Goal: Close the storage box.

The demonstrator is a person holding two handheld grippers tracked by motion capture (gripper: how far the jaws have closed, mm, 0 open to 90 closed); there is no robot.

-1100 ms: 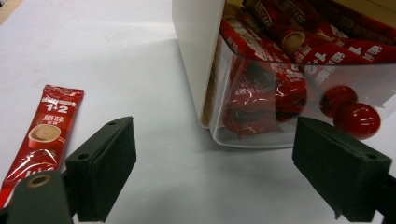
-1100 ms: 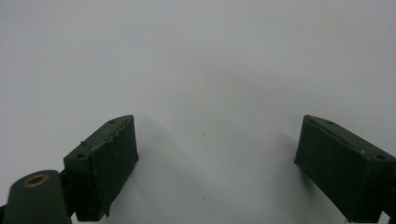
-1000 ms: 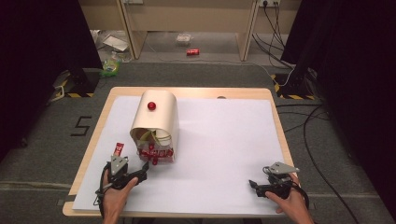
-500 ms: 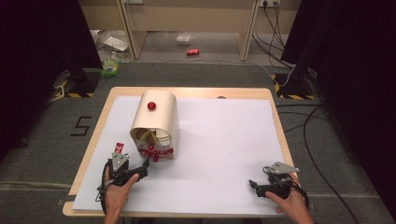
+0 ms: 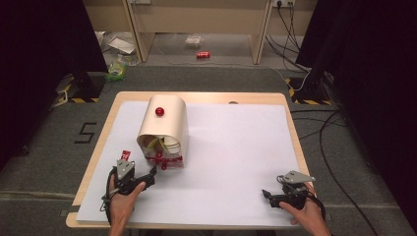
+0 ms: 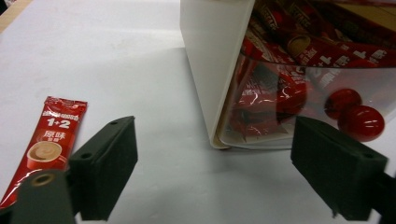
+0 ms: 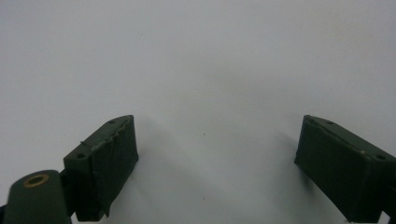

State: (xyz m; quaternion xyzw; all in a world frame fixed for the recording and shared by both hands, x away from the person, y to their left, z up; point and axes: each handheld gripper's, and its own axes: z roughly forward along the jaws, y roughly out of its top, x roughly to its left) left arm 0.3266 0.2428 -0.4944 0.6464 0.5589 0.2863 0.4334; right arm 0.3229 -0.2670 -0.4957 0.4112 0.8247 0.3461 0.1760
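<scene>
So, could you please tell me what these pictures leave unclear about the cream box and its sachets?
- Cream curved-top box: its top is cut off by the left gripper view's upper edge.
- Red coffee sachets inside: their number is hidden, overlapping behind the clear front.
- Sachet print: too small in the high view.

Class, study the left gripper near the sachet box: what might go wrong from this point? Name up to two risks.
1. The left gripper is open and faces the box corner, not the loose sachet lying off to one side; closing may catch nothing.
2. Pushing forward, a jaw might strike the clear front and shove the box across the white sheet, perhaps spilling the packets inside.
</scene>
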